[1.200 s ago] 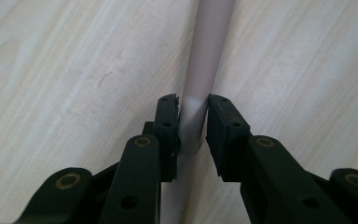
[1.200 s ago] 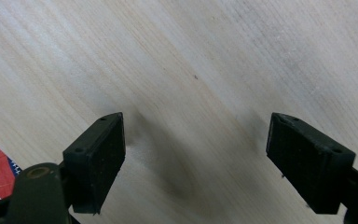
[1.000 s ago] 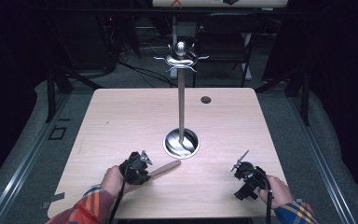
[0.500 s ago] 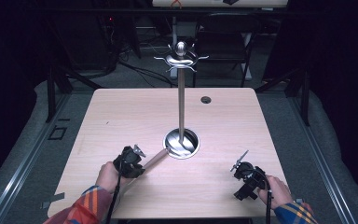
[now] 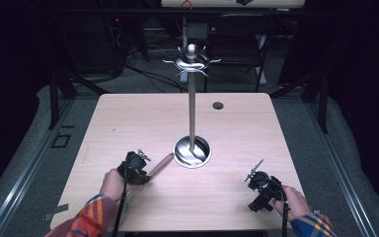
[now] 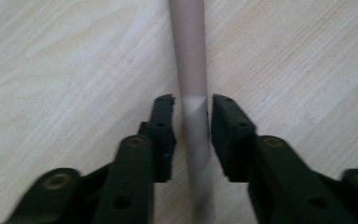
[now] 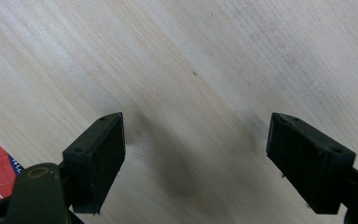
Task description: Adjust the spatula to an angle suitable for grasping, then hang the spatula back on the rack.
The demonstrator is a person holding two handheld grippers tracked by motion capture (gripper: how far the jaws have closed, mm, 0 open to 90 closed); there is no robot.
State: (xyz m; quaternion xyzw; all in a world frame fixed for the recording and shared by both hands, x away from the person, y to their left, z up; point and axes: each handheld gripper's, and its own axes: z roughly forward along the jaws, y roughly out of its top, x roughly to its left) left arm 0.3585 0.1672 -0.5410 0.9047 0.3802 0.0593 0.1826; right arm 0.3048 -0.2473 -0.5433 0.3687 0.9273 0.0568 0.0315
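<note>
Leftmost, we are seeing the left hand (image 5: pixel 111 183) holding the left gripper (image 5: pixel 137 165) low over the light wooden table (image 5: pixel 128 123), near its front edge. In the left gripper view its two black jaws are sitting on either side of a pale cardboard tube (image 6: pixel 193 93); the right jaw is pressing the tube, while the left jaw is close beside it, and we cannot tell whether it is touching. The tube is lying flat on the table, its long axis running straight out from between the jaws; from above, the tube (image 5: pixel 160 163) is pointing up and to the right, its far end lying just beside the round base (image 5: pixel 192 152) of a metal stand (image 5: pixel 192 98). That stand is rising upright from the middle of the table, with curled hooks (image 5: pixel 191 63) at its top. Further right, the right gripper (image 5: pixel 254 173) is hovering near the front right corner in the right hand (image 5: pixel 291 200), its jaws spread wide apart over bare wood.
</note>
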